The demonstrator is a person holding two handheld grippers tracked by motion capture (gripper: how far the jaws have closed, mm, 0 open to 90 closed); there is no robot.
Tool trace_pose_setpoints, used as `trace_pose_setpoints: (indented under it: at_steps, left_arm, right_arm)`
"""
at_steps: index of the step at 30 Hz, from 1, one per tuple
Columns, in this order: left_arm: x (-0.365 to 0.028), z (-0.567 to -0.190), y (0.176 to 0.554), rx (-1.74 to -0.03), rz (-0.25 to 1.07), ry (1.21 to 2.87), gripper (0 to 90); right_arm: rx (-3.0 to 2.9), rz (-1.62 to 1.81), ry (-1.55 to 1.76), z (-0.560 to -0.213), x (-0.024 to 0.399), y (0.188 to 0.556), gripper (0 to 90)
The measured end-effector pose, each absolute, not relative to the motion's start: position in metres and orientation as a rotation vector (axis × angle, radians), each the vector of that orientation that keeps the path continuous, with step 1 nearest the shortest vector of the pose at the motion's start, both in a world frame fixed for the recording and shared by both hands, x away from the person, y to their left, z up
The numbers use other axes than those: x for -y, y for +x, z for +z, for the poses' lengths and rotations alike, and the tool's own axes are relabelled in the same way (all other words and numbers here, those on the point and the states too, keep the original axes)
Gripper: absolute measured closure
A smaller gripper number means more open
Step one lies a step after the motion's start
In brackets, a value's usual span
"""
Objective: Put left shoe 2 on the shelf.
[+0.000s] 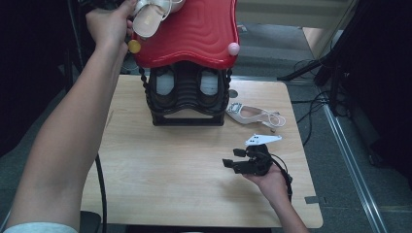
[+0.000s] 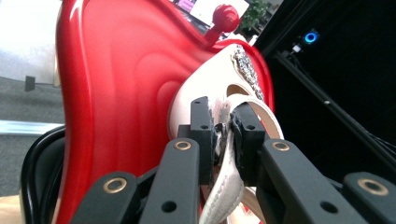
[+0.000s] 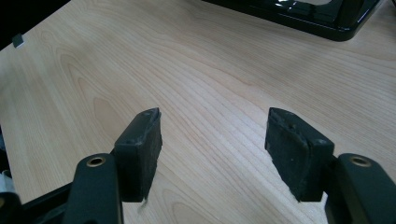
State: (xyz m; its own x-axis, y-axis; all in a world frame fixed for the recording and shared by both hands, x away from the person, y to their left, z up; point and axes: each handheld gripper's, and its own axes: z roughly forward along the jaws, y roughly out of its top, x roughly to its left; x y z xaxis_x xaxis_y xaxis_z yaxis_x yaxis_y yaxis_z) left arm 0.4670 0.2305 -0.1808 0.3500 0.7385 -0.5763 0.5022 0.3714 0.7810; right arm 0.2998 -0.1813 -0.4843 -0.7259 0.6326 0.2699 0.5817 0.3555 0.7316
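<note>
at top of red rack: left hand-held gripper (image 2: 223,135) clamped on cream shoe (image 2: 219,186).
held at shoe's strap edge, toe with jewelled trim resting against red top shelf (image 1: 199,34); in high view same shoe (image 1: 150,14) at shelf's left edge, by left hand (image 1: 109,22). on desk (image 1: 160,170), right hand-held gripper (image 3: 214,144) with jaws spread wide, nothing between, low over bare wood. second cream shoe (image 1: 252,115) flat on desk just right of black rack base (image 1: 187,119).
</note>
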Motion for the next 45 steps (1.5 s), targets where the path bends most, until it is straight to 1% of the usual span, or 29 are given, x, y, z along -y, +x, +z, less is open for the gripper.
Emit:
trace_pose_setpoints:
  at_steps: [5,7,10,17,21,23,25,31,34,38,45]
  left_arm:
    - [-0.232,-0.195,0.466,-1.314,0.237,1.277,81.8]
    - [-0.231,-0.198,0.464,-1.316,0.251,1.303,81.2]
    - [-0.228,-0.201,0.459,-1.313,0.309,1.361,80.4]
    - [-0.223,-0.202,0.450,-1.287,0.357,1.480,77.3]
    - [-0.225,-0.201,0.449,-1.280,0.329,1.488,72.5]
    - [-0.228,-0.200,0.448,-1.271,0.319,1.481,67.2]
    - [-0.231,-0.199,0.447,-1.266,0.315,1.477,65.2]
    - [-0.233,-0.190,0.443,-1.237,0.268,1.485,55.0]
    - [-0.232,-0.184,0.438,-1.225,0.268,1.504,52.1]
    - [-0.236,-0.178,0.434,-1.204,0.247,1.506,50.8]
    - [-0.247,-0.177,0.432,-1.230,0.279,1.505,51.2]
  right_arm:
    - [-2.541,1.326,1.138,-0.485,0.181,0.300,37.5]
    - [-2.543,1.323,1.133,-0.485,0.180,0.300,37.5]
    - [-2.546,1.319,1.136,-0.485,0.179,0.300,37.6]
    - [-2.544,1.316,1.125,-0.486,0.178,0.300,37.5]
    - [-2.544,1.312,1.131,-0.486,0.178,0.300,37.5]
    - [-2.543,1.314,1.129,-0.486,0.178,0.300,37.5]
    - [-2.542,1.312,1.136,-0.486,0.178,0.300,37.5]
    - [-2.544,1.311,1.140,-0.486,0.179,0.300,37.5]
    - [-2.543,1.310,1.134,-0.486,0.178,0.300,37.6]
    - [-2.543,1.314,1.130,-0.485,0.178,0.301,37.6]
    - [-2.545,1.310,1.127,-0.485,0.178,0.301,37.5]
